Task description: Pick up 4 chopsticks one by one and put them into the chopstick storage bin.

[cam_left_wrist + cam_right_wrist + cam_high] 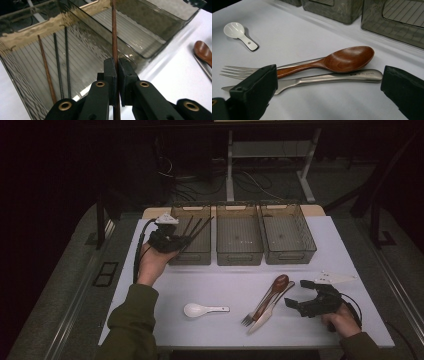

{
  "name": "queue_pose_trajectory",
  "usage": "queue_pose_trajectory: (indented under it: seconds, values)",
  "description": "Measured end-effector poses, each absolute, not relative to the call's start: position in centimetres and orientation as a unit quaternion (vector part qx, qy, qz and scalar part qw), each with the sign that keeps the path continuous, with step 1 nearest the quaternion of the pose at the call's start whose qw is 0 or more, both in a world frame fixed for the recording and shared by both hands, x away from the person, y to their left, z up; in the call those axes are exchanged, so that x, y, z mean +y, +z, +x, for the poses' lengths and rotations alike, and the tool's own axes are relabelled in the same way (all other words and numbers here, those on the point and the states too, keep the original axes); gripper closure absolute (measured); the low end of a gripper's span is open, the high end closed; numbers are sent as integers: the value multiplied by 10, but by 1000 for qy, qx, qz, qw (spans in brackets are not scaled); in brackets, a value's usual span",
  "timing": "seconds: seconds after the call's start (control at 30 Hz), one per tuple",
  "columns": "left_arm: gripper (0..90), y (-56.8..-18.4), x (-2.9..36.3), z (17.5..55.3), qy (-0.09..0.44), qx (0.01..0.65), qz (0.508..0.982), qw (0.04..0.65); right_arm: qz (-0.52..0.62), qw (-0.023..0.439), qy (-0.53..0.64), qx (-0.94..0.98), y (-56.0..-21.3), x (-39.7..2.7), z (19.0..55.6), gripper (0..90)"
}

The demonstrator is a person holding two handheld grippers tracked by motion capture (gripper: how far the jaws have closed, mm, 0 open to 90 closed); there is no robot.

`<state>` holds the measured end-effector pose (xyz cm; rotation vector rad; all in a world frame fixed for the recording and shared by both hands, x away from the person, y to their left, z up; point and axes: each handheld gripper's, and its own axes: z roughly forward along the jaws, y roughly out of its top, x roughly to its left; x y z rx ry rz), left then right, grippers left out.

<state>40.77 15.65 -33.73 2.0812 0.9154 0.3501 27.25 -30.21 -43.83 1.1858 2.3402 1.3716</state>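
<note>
High view: my left tool (186, 239) pinches a brown chopstick (114, 37) over the left bin (205, 257), where three sticks (58, 65) already lie. Right tool (299, 296) gapes near spoon (278, 283), fork (254, 314), knife (267, 312), all unsorted.

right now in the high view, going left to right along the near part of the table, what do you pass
white spoon → fork → table knife → right claw, jaws open. The wooden spoon lies across the fork and knife, so its place is left out.
</note>
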Motion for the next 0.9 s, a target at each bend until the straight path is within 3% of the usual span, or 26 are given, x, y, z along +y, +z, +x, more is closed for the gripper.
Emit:
queue_pose_trajectory:
  seconds: [0.9]
  values:
    - [843, -350, 138, 491, 177, 371, 825, 387, 399, 88, 465, 785, -439, -306, 273, 8]
